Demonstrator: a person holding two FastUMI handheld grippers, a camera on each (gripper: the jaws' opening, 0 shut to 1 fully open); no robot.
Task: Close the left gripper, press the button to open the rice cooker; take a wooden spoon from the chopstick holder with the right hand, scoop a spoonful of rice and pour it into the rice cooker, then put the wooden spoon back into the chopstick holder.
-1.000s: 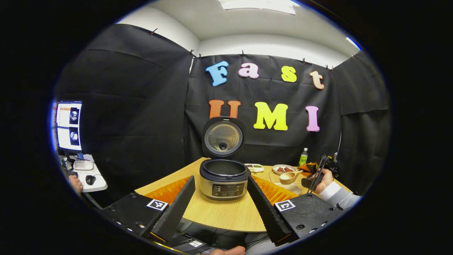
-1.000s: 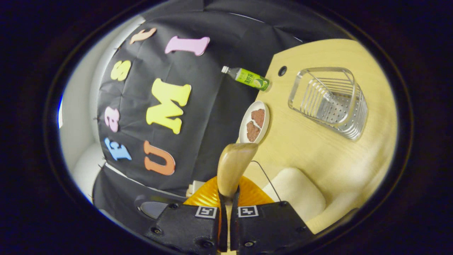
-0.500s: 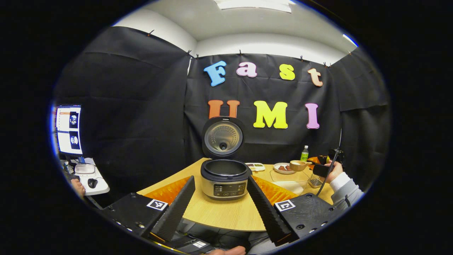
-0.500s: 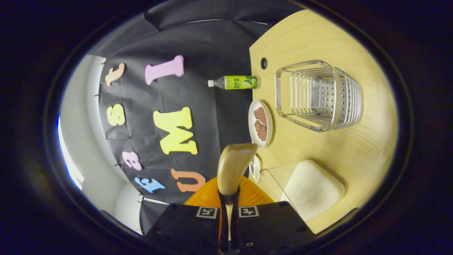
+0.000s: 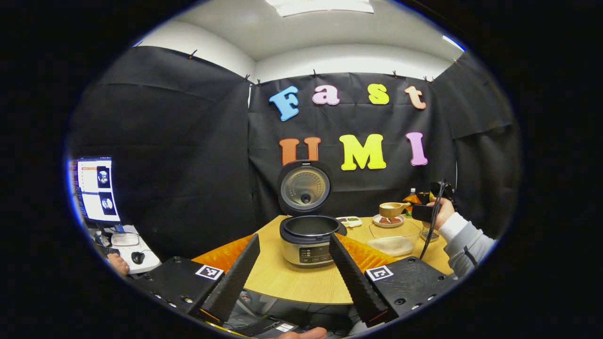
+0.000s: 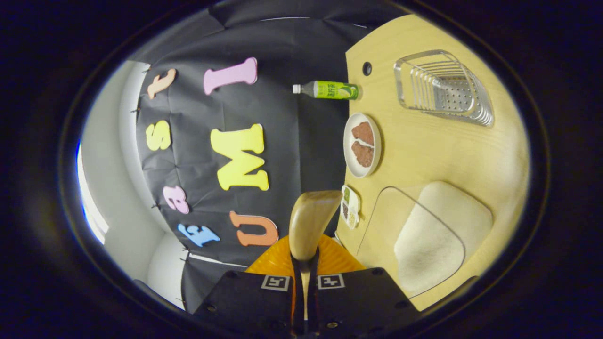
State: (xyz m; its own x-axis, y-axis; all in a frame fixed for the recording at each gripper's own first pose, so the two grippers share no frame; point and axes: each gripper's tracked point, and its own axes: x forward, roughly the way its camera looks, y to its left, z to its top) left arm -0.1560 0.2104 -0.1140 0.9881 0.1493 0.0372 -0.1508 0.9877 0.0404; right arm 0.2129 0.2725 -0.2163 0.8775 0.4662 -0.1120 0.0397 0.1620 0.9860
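Here the left gripper (image 5: 294, 270) hangs off the table's (image 5: 301, 285) near edge, its jaws spread wide and empty, framing the cooker (image 5: 310, 239). The cooker stands near the middle of the table, lid (image 5: 304, 187) upright and pot bare, so the button step reads as done. Against the pictures of a second ago the cooker sits smaller and farther right in the left gripper view, which suggests that this gripper has drawn back a little.

To the right, near the table's far right corner, the rice tub (image 5: 394, 239) stands, with a plate (image 5: 388, 220) and a bottle (image 5: 412, 194) beyond it toward the far edge. Above the tub, the right gripper (image 5: 426, 212) has risen: a second ago the spoon (image 5: 392, 208) lay low beside the tub, and now it is held level above it, its bowl showing pale contents, probably rice. In the right gripper view the gripper (image 6: 305, 282) is clamped on the spoon's (image 6: 311, 223) handle, both fingers pressing it. The rice (image 6: 435, 235) in the tub has slid toward the right of that view, and the holder (image 6: 443, 87), at the table's far right corner, has moved to the upper edge.

The scoop therefore seems complete. What remains is the carry leftward to the pot, the pour, and the spoon's return to the holder; a tilted bowl on the way could spill grains.
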